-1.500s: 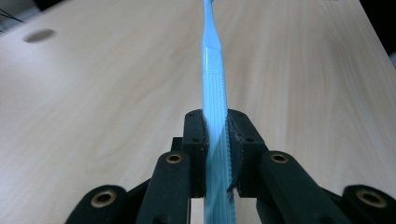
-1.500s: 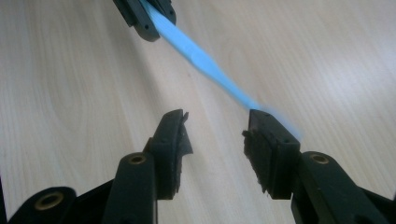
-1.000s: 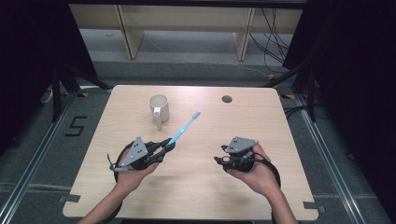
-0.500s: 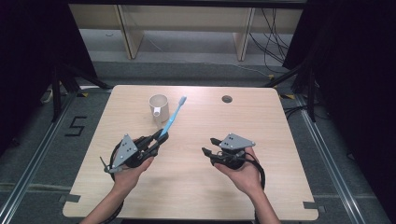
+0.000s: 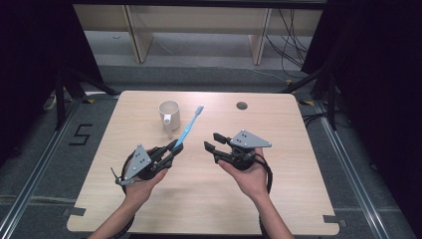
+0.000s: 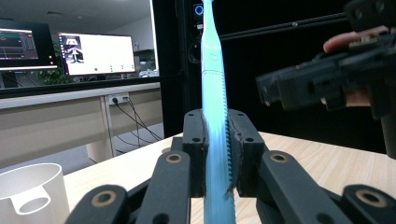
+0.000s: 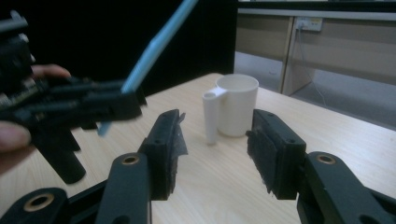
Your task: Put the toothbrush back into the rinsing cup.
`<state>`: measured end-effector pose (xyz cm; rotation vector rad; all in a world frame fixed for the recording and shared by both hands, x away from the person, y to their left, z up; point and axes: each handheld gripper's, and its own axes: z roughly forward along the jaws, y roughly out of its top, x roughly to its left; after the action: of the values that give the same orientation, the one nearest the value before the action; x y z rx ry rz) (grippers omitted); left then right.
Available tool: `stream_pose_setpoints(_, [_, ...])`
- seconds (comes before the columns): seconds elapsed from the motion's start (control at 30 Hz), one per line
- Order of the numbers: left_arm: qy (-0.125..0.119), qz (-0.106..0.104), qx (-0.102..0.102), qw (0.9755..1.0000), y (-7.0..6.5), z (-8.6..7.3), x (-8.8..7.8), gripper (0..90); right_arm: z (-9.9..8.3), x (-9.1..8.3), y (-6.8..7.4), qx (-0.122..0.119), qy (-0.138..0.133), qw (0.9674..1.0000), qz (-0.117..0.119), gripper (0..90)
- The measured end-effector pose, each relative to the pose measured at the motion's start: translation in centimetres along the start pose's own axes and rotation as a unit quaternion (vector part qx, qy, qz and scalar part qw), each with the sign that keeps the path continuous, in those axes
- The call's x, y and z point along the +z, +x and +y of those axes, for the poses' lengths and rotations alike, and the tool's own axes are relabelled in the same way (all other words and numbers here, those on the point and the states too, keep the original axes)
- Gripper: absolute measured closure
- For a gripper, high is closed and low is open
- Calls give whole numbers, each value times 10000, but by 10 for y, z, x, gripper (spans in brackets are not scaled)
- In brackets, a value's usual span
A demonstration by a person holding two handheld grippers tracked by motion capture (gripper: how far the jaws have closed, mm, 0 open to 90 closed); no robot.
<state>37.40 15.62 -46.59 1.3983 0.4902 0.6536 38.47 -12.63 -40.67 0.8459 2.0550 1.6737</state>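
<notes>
We see a light blue toothbrush [image 5: 189, 126] clamped by its handle end between the jaws of the left gripper [image 5: 171, 149], its length slanting up and away so the brush head hangs just beside the cup [image 5: 168, 114]. The cup is white, open and upright on the pale wooden table [image 5: 293, 184], with a tube-like handle on its side.

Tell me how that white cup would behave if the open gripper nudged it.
The cup looks small and empty, so probably light and would slide on the smooth table. Its tube-like handle on one side might make it turn. It seems rigid, likely not fragile.
</notes>
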Motion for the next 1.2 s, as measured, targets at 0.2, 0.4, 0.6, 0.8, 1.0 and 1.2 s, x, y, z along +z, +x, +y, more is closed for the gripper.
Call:
stream_pose_setpoints(0.2, [10, -7, 16, 10000, 0, 0, 1, 781, 12, 7, 4, 272, -263, 9991, 182, 553])
stream_pose_setpoints(0.4, [48, -41, 15, 10000, -2, -2, 2, 780, 19, 18, 5, 473, -330, 9976, 393, 570])
stream_pose_setpoints(0.6, [38, -73, -16, 10000, -4, -3, 3, 780, 22, 25, 4, 663, -414, 9956, 523, 581])
stream_pose_setpoints(0.8, [54, -92, 7, 9999, -4, -4, 4, 780, 23, 27, 1, 698, -424, 9952, 544, 584])
stream_pose_setpoints(1.0, [60, -113, -9, 9999, -7, -4, 6, 780, 25, 28, 0, 778, -476, 9944, 535, 595])
stream_pose_setpoints(1.2, [110, -161, 21, 9998, -9, -6, 8, 780, 27, 31, -2, 848, -486, 9938, 538, 667])
